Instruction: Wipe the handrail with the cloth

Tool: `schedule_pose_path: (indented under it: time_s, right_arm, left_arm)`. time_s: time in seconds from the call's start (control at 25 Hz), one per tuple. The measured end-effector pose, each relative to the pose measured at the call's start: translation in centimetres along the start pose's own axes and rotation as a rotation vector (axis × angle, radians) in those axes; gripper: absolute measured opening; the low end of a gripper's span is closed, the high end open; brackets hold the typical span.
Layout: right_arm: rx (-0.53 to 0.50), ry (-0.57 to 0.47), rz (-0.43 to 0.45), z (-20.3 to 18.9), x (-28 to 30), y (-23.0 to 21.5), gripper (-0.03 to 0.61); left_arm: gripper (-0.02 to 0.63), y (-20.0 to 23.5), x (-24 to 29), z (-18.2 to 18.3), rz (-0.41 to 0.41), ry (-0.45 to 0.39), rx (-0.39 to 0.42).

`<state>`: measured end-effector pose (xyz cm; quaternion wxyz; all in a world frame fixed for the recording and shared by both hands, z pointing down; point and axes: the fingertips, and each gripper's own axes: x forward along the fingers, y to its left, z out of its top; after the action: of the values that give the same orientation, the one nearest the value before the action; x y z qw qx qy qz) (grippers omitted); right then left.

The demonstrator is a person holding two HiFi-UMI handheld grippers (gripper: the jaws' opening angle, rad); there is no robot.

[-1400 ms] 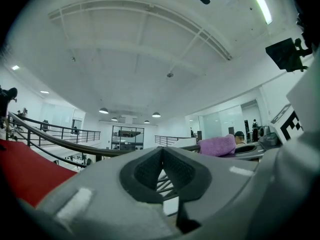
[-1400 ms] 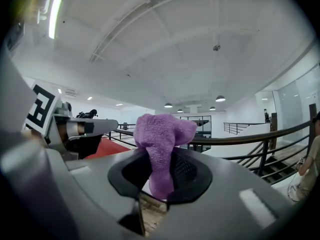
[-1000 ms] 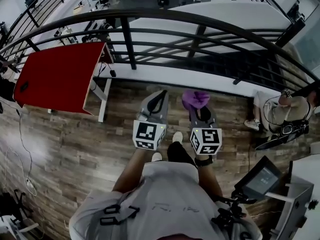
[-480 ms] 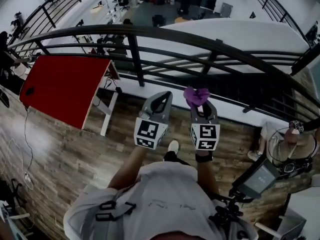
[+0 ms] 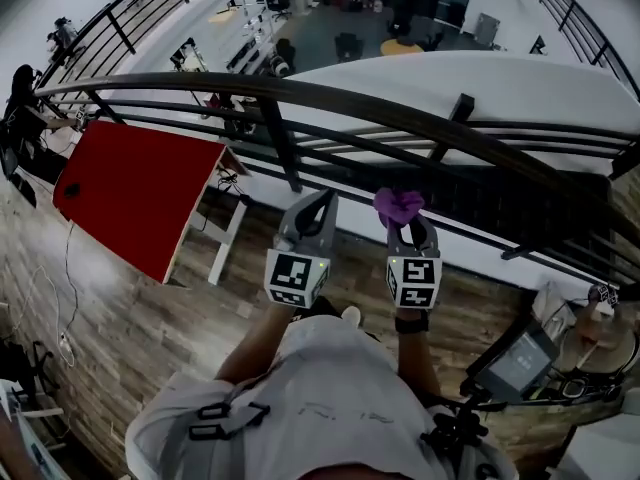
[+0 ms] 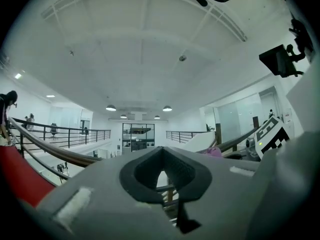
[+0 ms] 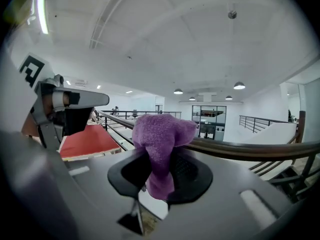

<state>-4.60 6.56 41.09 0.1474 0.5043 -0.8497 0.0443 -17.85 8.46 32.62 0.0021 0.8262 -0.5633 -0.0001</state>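
At 12 o'clock from the person, both forearms extend forward, side by side. Right gripper [image 5: 404, 220] clamps the purple cloth [image 5: 398, 205] near the handrail [image 5: 300, 96]. Left gripper [image 5: 322, 200], at its 9 o'clock, is closed and empty.

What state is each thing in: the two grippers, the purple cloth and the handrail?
Left gripper: shut, empty.
Right gripper: shut on the purple cloth.
Purple cloth: bunched, sticking up out of the jaws, short of the top rail in the head view.
Handrail: not yet touched by the cloth, as far as the head view shows.
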Motion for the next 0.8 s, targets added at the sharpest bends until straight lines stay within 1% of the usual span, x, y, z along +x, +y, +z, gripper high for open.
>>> schedule_pose_path:
  time_s: [0.12, 0.24, 0.32, 0.4, 0.44, 0.48, 0.56, 0.68, 0.8]
  right_arm:
    - [-0.019, 0.022, 0.038, -0.5, 2.2, 0.4, 0.094]
    - [-0.052, 0.037, 0.074, -0.4, 5.1, 0.6, 0.094]
    - [-0.094, 0.055, 0.101, -0.1, 7.3, 0.7, 0.094]
    - [-0.153, 0.058, 0.135, 1.3, 10.1, 0.9, 0.094]
    - [-0.190, 0.056, 0.156, 2.1, 11.8, 1.0, 0.094]
    - [-0.235, 0.058, 0.182, 2.8, 13.8, 1.3, 0.094]
    - [-0.347, 0.076, 0.255, 3.9, 18.2, 2.3, 0.094]
    - [-0.516, 0.077, 0.369, 6.1, 24.5, 5.6, 0.094]
    - [-0.612, 0.056, 0.423, 9.4, 30.7, 8.6, 0.094]
  left_arm:
    - [0.002, 1.6, 1.8, -1.6, 0.026, 0.029, -0.011]
    - [0.001, 4.1, 4.2, -2.1, 0.056, 0.026, -0.008]
    - [0.002, 6.1, 5.8, -2.3, 0.074, 0.036, 0.033]
    - [0.000, 8.4, 7.3, -2.1, 0.088, 0.057, 0.104]
    - [0.002, 9.7, 8.1, -2.0, 0.094, 0.066, 0.121]
    - [0.002, 11.2, 8.9, -2.0, 0.106, 0.072, 0.115]
    - [0.002, 14.5, 10.3, -1.9, 0.157, 0.064, 0.066]
    - [0.002, 19.6, 11.3, -2.0, 0.241, 0.034, 0.004]
    - [0.002, 23.7, 11.5, -2.7, 0.293, 0.024, -0.036]
